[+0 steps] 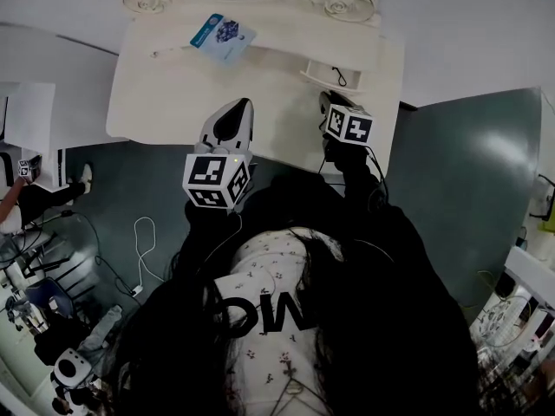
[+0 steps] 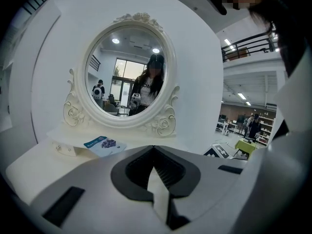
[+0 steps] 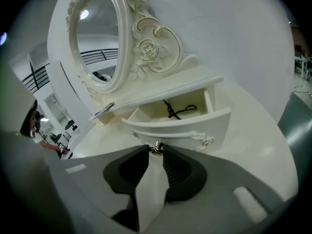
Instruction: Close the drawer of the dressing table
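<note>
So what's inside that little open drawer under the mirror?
A thin black cord lies loosely on the floor of the drawer. Nothing else shows, but the drawer's raised front hides the strip behind it, and the back is covered by the shelf above.

Left gripper (image 2: 153,149) jaws together, empty; right gripper (image 3: 155,152) tilted down, jaws closing, knob (image 3: 156,146) between tips.

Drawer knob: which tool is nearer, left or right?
Right. The right tool is closing its jaws, with the knob between their tips. The left tool hangs over the tabletop, off to the left of the drawer.
</note>
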Action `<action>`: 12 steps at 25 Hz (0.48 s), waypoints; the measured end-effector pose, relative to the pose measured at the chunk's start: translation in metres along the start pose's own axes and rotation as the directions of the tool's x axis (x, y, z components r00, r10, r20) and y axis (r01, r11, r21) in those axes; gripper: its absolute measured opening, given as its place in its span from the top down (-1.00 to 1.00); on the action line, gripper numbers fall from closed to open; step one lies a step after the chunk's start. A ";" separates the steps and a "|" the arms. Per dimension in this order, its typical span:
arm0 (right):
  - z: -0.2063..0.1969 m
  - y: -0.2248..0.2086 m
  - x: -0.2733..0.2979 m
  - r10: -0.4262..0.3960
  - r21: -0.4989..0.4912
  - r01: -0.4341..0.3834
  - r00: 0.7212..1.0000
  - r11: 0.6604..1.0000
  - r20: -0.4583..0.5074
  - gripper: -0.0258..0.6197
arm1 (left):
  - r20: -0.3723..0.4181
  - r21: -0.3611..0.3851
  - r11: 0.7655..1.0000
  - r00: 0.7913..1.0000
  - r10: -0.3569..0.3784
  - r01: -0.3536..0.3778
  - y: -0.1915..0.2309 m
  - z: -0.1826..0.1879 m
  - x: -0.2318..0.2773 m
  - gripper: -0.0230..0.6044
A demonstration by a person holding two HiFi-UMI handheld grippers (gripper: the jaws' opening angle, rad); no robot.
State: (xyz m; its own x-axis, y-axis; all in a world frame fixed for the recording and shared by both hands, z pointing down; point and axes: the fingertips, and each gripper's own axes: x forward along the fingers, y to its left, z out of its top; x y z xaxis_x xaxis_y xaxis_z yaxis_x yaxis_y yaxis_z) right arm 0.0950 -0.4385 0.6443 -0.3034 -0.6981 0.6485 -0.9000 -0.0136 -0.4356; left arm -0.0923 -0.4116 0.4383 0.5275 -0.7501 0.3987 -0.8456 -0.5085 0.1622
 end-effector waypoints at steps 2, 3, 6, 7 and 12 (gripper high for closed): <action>0.001 -0.003 0.001 -0.013 0.001 0.013 1.000 1.000 0.009 0.61 | 0.001 -0.001 1.000 1.000 0.005 -0.005 0.002 0.000 0.000 0.93; 0.003 -0.006 0.002 -0.021 0.000 0.021 1.000 1.000 0.015 0.61 | 0.001 -0.001 1.000 1.000 0.006 -0.006 0.003 0.000 -0.001 0.93; 0.012 -0.015 0.006 -0.041 -0.008 0.042 0.999 0.999 0.019 0.61 | -0.002 -0.002 1.000 1.000 0.010 -0.010 0.005 -0.002 -0.002 0.93; 0.016 -0.017 0.007 -0.043 -0.012 0.043 0.999 0.999 0.020 0.61 | -0.003 -0.002 1.000 1.000 0.011 -0.011 0.005 -0.003 -0.003 0.93; 0.028 -0.022 0.016 -0.048 -0.023 0.049 0.998 0.999 0.039 0.61 | -0.003 0.008 1.000 1.000 0.009 -0.009 0.000 -0.002 -0.007 0.93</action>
State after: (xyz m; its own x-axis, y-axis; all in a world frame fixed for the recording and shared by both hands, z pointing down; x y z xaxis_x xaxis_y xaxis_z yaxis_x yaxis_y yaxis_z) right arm 0.1194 -0.4695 0.6464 -0.2472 -0.7237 0.6443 -0.9209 -0.0313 -0.3885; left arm -0.0959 -0.4051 0.4377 0.5194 -0.7537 0.4028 -0.8499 -0.5048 0.1513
